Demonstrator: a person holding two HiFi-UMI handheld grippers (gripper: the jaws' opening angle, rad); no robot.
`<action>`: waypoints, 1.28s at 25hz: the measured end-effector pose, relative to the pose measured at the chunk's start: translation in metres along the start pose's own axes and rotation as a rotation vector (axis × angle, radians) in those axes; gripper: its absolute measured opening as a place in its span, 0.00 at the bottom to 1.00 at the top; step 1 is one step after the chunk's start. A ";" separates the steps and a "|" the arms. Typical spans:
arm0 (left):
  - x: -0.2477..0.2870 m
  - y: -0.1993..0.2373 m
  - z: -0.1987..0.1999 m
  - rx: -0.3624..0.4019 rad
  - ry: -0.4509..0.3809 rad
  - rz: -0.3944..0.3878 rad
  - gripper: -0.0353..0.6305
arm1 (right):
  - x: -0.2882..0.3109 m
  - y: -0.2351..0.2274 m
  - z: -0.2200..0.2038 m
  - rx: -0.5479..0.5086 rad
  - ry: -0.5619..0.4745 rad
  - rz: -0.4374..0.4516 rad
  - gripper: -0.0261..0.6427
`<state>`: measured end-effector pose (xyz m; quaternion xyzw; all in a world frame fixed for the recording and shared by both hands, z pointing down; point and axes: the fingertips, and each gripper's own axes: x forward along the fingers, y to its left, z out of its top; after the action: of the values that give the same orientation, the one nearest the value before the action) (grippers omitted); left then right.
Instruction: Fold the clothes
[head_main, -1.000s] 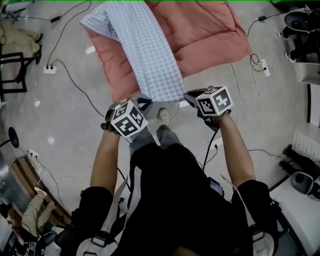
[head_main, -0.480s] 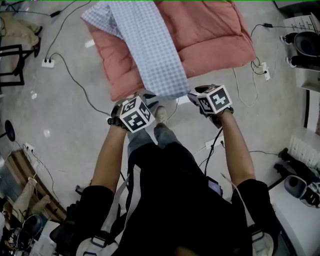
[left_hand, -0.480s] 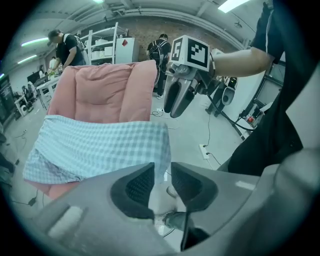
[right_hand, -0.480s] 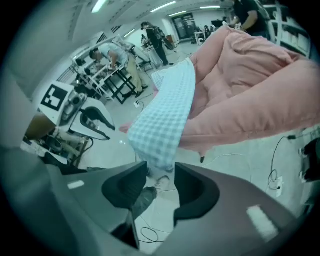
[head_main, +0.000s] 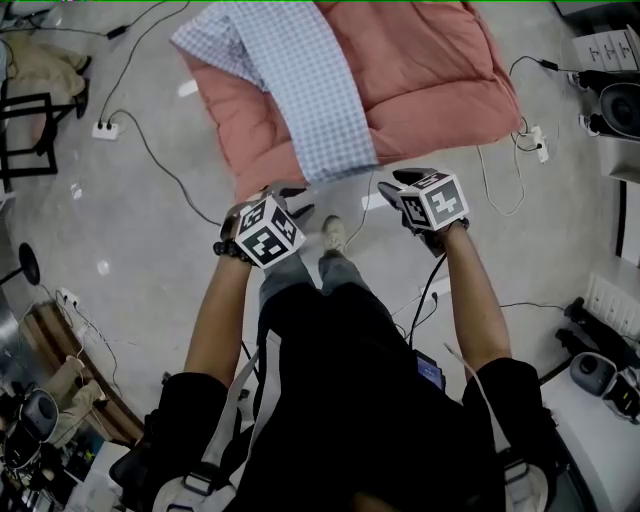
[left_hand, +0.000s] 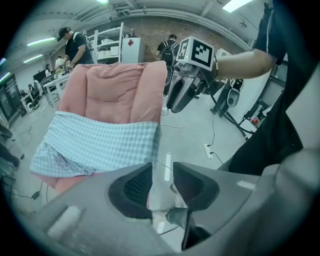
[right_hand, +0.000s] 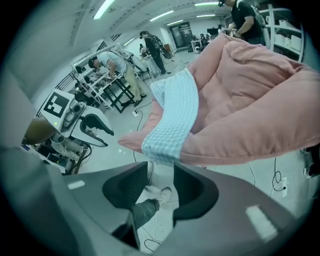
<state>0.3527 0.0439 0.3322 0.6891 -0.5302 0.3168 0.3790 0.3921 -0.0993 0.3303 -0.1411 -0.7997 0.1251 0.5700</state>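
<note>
Cloth: checked cloth (head_main: 300, 80), blue and white, lies as a long strip across the pink quilt (head_main: 430, 70). It runs from 11 o'clock to 5 o'clock in the head view, and its near end hangs over the quilt's near edge.
Quilt: puffy, at 12 o'clock in the head view, with grey floor (head_main: 150, 230) on each side.
Left side: left gripper (left_hand: 162, 182) sits at 8 o'clock from the cloth's near end, close to it but clear of it. Its jaws have just been opening and stand a little apart with nothing between the pads; only floor and the person's shoe (head_main: 333, 235) show through the gap.
Right side: right gripper (right_hand: 160, 187) sits at 3 o'clock from that same end, near it and not touching. Its jaws have also just been opening and are partly open and empty, with the cloth's end above them in the right gripper view.
Floor: cables (head_main: 150, 160) trail at 9 o'clock from the quilt.
</note>
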 end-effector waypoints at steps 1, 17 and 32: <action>-0.005 0.003 -0.003 -0.002 0.002 0.003 0.26 | 0.000 0.004 0.005 0.000 -0.009 0.001 0.29; -0.097 0.202 -0.093 0.047 -0.027 0.010 0.25 | 0.118 0.083 0.177 0.081 -0.130 -0.036 0.24; -0.114 0.315 -0.106 0.378 0.082 -0.200 0.23 | 0.150 0.138 0.245 0.428 -0.411 -0.201 0.15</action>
<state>0.0166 0.1437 0.3498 0.7836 -0.3744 0.3992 0.2939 0.1253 0.0749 0.3340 0.0901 -0.8637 0.2596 0.4226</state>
